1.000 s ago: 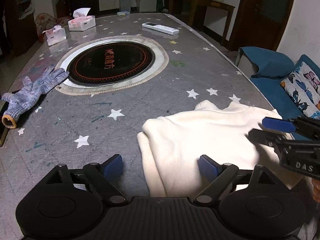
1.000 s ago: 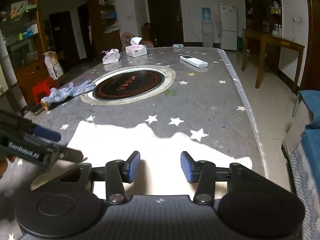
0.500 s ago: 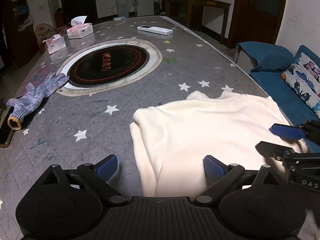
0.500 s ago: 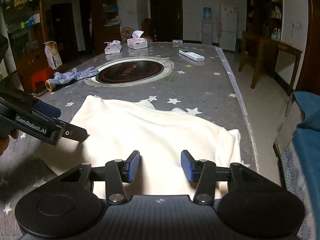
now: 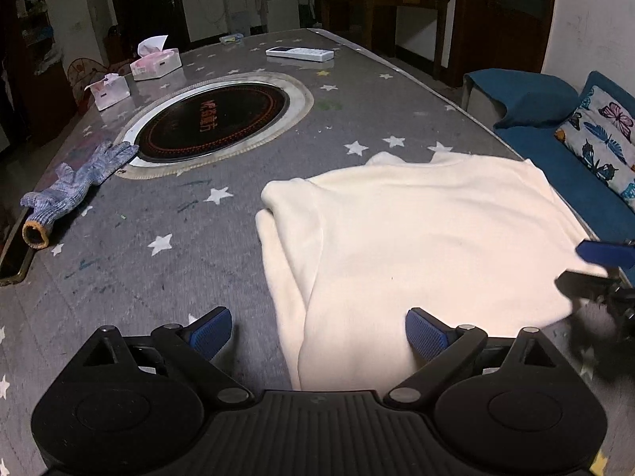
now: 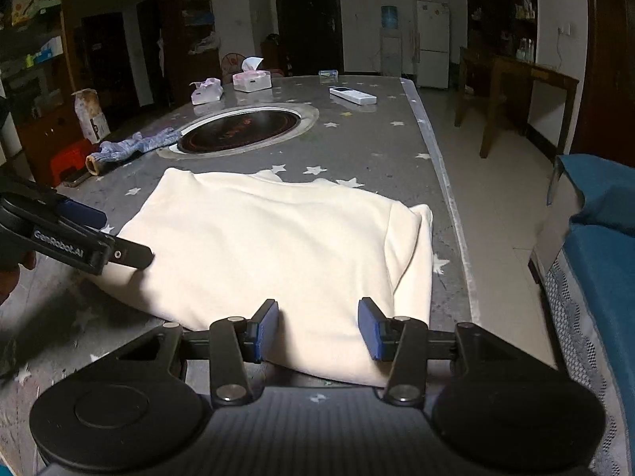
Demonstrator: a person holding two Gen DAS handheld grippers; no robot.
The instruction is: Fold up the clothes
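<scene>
A cream garment [image 5: 416, 230] lies folded on the grey star-patterned table [image 5: 166, 277], with a doubled edge along its left side. My left gripper [image 5: 317, 331] is open wide at the garment's near left edge, one finger over bare table and the other over cloth. My right gripper [image 6: 317, 329] is open with the garment [image 6: 278, 246] under the gap between its near fingers. In the left wrist view the right gripper [image 5: 595, 265] sits at the garment's right corner. In the right wrist view the left gripper [image 6: 91, 234] sits at the garment's left edge.
A round black cooktop [image 5: 214, 119] is set into the table's middle, with a grey knit glove [image 5: 75, 182] to its left. Two tissue boxes [image 5: 154, 63] and a white remote [image 5: 299, 53] lie at the far end. A blue sofa [image 5: 555, 150] borders the table's right edge.
Both grippers have drawn back toward the near edge, so more of the garment shows. The garment lies flatter and more spread. The left gripper's fingers have opened slightly wider.
</scene>
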